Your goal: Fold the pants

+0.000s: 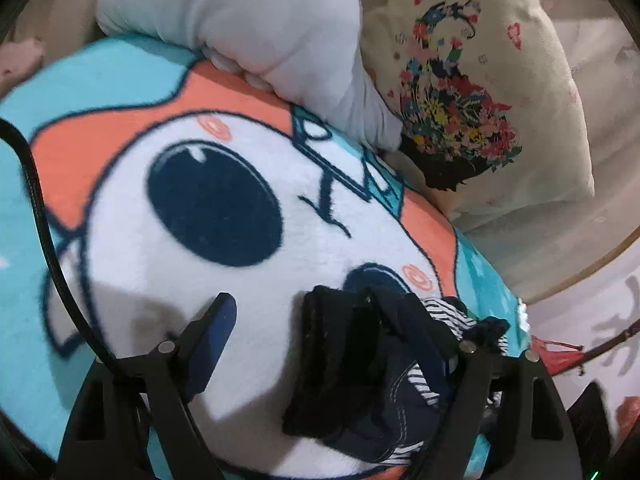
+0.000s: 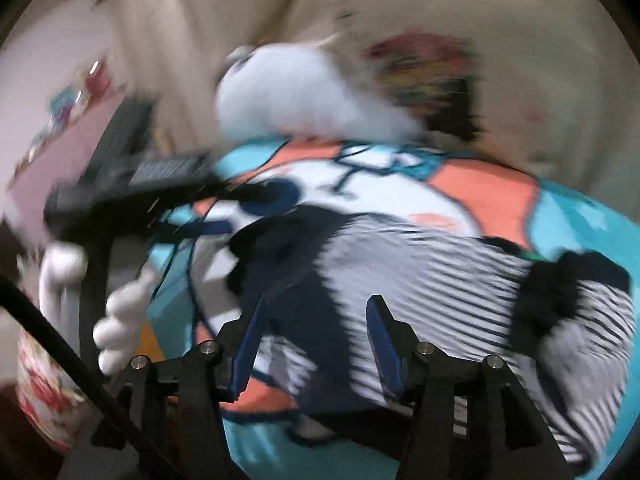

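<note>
The pants [image 2: 420,280] are navy with black-and-white stripes and a black waistband. They lie on a cartoon-face blanket [image 1: 168,264]. In the left wrist view the pants [image 1: 360,384] are bunched between the fingers, against the right finger. My left gripper [image 1: 320,336] is open wide over them. In the blurred right wrist view my right gripper [image 2: 316,332] is open just above the pants' striped middle. The left gripper [image 2: 132,196] shows there at the left, over the pants' far end.
A white stuffed cushion [image 1: 256,28] rests on the blanket's far edge. A cream pillow [image 1: 480,92] with a flower print lies behind it. A gloved hand [image 2: 116,316] holds the left tool. A black cable [image 1: 44,240] crosses the left side.
</note>
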A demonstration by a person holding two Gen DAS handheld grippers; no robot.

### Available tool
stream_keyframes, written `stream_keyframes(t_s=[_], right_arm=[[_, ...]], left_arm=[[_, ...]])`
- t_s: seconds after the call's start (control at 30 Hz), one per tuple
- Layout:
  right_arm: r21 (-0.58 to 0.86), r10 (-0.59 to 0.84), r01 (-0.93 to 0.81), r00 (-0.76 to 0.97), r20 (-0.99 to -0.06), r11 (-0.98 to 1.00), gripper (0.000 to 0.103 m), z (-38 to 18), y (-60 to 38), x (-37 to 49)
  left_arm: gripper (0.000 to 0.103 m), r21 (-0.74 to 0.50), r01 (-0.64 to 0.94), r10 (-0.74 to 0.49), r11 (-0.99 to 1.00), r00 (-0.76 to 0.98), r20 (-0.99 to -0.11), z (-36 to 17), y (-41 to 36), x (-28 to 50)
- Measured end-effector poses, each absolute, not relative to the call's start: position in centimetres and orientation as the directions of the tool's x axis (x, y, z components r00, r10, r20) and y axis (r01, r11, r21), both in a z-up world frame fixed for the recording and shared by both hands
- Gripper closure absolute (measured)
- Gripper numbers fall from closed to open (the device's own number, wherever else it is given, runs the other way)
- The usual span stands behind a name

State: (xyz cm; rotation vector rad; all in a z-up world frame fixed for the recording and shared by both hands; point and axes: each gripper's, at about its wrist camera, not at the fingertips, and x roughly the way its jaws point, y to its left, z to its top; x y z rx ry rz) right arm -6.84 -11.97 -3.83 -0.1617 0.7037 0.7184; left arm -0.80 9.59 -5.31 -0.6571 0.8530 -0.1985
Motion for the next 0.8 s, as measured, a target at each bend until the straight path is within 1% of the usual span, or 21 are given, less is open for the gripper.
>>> stream_keyframes(t_s=[0.1,0.17,0.27,0.3,0.4,0.43,0.47,0.5,0.53,0.57,0.6,0.63,0.67,0.73,0.8], right_arm=[[0.045,0.541,-0.689,0.524,-0.658,0.723,0.044,-4.9,-9.2,-7.5],[0.031,0.533,-0.696,0.520,-0.667,0.717,0.039,-5.4,-8.1,-7.7],[-0.025,0.498,-0.691,0.545,-0.675,0.722,0.035,-6.2,-6.7,-7.7],[-0.042,0.485,-0.685,0.555,-0.675,0.727,0.035,-6.4,-6.3,-7.6],[-0.087,0.447,-0.666,0.586,-0.675,0.741,0.034,-7.0,-5.7,-7.6],[-0.103,0.434,-0.657,0.600,-0.672,0.747,0.033,-7.3,-5.5,-7.5],[-0.119,0.423,-0.650,0.611,-0.669,0.750,0.033,-7.4,-5.3,-7.6],[-0.137,0.412,-0.647,0.619,-0.669,0.751,0.033,-7.5,-5.1,-7.7],[-0.163,0.396,-0.640,0.633,-0.665,0.751,0.040,-7.5,-4.8,-7.9],[-0.181,0.383,-0.629,0.649,-0.657,0.756,0.052,-7.5,-4.8,-8.2],[-0.182,0.382,-0.623,0.656,-0.650,0.761,0.057,-7.5,-4.9,-8.3],[-0.149,0.407,-0.628,0.648,-0.643,0.764,0.069,-7.1,-5.4,-8.2],[-0.126,0.420,-0.627,0.644,-0.639,0.769,0.075,-6.9,-5.8,-8.2],[-0.040,0.469,-0.625,0.625,-0.624,0.780,0.080,-6.0,-7.2,-7.8],[0.029,0.516,-0.629,0.610,-0.602,0.777,0.080,-5.3,-8.5,-7.6]], left_arm=[[0.021,-0.631,-0.050,-0.468,0.774,0.626,-0.623,-5.4,9.2,0.2],[0.020,-0.639,-0.021,-0.494,0.769,0.615,-0.614,-5.3,8.7,0.6],[0.019,-0.653,0.008,-0.537,0.757,0.577,-0.615,-6.0,7.8,1.3],[0.019,-0.645,0.013,-0.538,0.764,0.565,-0.625,-6.2,7.6,1.6],[0.019,-0.656,0.039,-0.560,0.754,0.559,-0.611,-6.0,7.6,1.7],[0.023,-0.670,0.052,-0.584,0.741,0.544,-0.603,-6.1,7.6,1.8],[0.035,-0.687,0.072,-0.615,0.723,0.521,-0.592,-6.1,7.5,1.9],[0.041,-0.691,0.078,-0.626,0.719,0.504,-0.595,-6.3,7.3,2.1],[0.052,-0.680,0.074,-0.619,0.729,0.495,-0.610,-6.4,7.1,2.3],[0.059,-0.671,0.070,-0.611,0.738,0.490,-0.621,-6.5,7.0,2.3],[0.060,-0.667,0.067,-0.607,0.742,0.489,-0.626,-6.5,7.0,2.3],[0.061,-0.669,0.061,-0.606,0.740,0.492,-0.625,-6.4,7.0,2.2],[0.062,-0.674,0.058,-0.608,0.737,0.493,-0.622,-6.2,7.0,2.1],[0.062,-0.672,0.058,-0.603,0.738,0.505,-0.618,-5.4,6.8,1.9],[0.062,-0.663,0.066,-0.593,0.745,0.520,-0.615,-4.3,6.2,1.6]])
